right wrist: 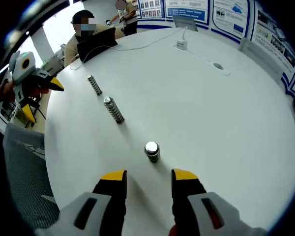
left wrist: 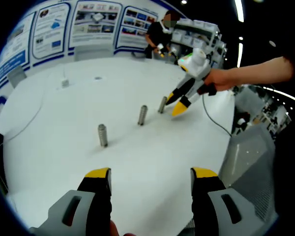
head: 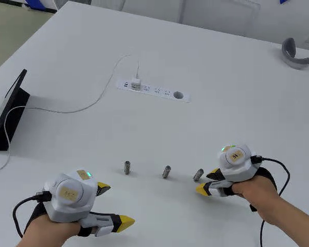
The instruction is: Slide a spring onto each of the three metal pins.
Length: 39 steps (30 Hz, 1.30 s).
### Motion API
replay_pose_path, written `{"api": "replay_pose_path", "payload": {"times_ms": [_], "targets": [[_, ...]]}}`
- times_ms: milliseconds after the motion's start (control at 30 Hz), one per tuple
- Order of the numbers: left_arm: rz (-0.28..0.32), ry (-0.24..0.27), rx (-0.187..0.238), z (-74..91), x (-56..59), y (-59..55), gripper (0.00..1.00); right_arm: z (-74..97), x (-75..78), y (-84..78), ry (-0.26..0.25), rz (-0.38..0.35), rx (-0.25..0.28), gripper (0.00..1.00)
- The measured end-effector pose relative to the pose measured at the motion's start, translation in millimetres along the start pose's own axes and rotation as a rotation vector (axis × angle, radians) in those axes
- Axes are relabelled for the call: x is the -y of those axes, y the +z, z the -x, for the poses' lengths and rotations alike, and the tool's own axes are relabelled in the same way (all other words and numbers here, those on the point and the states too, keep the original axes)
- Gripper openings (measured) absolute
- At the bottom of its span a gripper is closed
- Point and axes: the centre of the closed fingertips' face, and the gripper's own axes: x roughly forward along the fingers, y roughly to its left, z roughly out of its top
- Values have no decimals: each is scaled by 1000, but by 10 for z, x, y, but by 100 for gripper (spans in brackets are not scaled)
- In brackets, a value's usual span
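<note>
Jaws spread wide, empty, on left gripper, lower left of head view. Mid-frame, row on white table: left pin, middle pin, right pin, spring coils visible on each. Lower right: right gripper, jaws parted, holding nothing, tips just beside right pin.

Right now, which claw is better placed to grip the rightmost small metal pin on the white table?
Right. The right claw is open, with that small spring-wrapped metal pin just ahead of its tips; the left claw is clearly farther from it.
</note>
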Motion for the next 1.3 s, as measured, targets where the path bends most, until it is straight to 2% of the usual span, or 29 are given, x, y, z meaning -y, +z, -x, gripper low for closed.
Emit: {"api": "replay_pose_path", "payload": {"times_ms": [133, 333, 467, 800, 1300], "targets": [[5, 0, 2, 12, -1, -2, 67, 62, -55, -66, 1, -50, 36, 44], [6, -2, 0, 25, -11, -14, 67, 169, -147, -170, -14, -27, 61, 52], [16, -3, 3, 30, -35, -20, 67, 238, -197, -246, -29, -47, 84, 58], [21, 6, 10, 16, -80, -3, 67, 284, -317, -361, -42, -114, 136, 64], [38, 43, 23, 34, -214, 24, 69, 293, -501, -269, -33, -219, 226, 68]]}}
